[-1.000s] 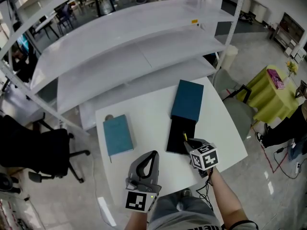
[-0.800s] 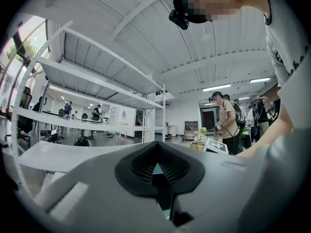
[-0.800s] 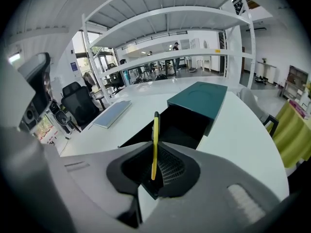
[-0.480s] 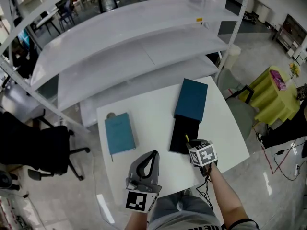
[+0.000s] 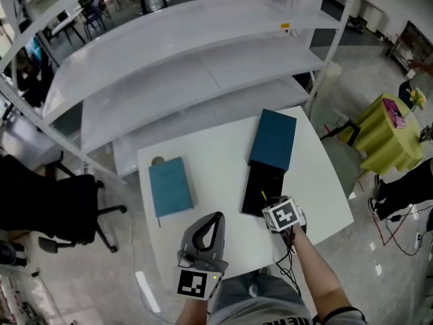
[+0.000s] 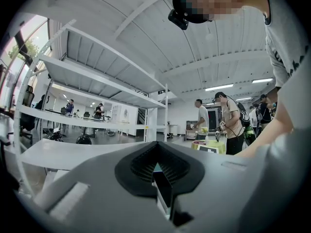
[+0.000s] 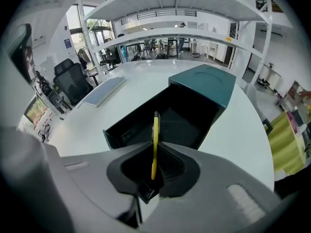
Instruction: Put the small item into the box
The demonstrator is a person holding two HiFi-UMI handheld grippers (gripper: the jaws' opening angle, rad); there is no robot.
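Closest in, the left gripper (image 5: pixel 217 217) hangs over the near edge of the white table (image 5: pixel 210 158), tilted upward so that its own view looks at shelving and people standing across the room. Its jaws are pressed together at the tips with nothing caught between them.

A little farther in and toward the table's right edge, the right gripper (image 7: pixel 154 143) is clamped on a thin yellow item (image 7: pixel 155 144). The item stands on edge between the jaws, and its top end pokes out beyond the tips. In the head view it shows only as a small yellow sliver (image 5: pixel 262 195) just ahead of the gripper's marker cube. It sits right at the near rim of the black box (image 7: pixel 177 120), above the rim rather than down inside.

The box is an open black tray lying lengthwise from near to far, and a teal cover (image 7: pixel 210 84) sits over its far end, reaching toward the table's far right corner.

Well apart from these, near the table's left edge, a flat teal slab (image 5: pixel 170 187) lies on the tabletop (a lid or a book, hard to say which).

Past the table's far edge stands a white shelving unit (image 5: pixel 203 59) with several long shelves. A black office chair (image 5: pixel 64 212) stands on the floor off the left edge, and a yellow-green covered stand (image 5: pixel 379 137) off the right.
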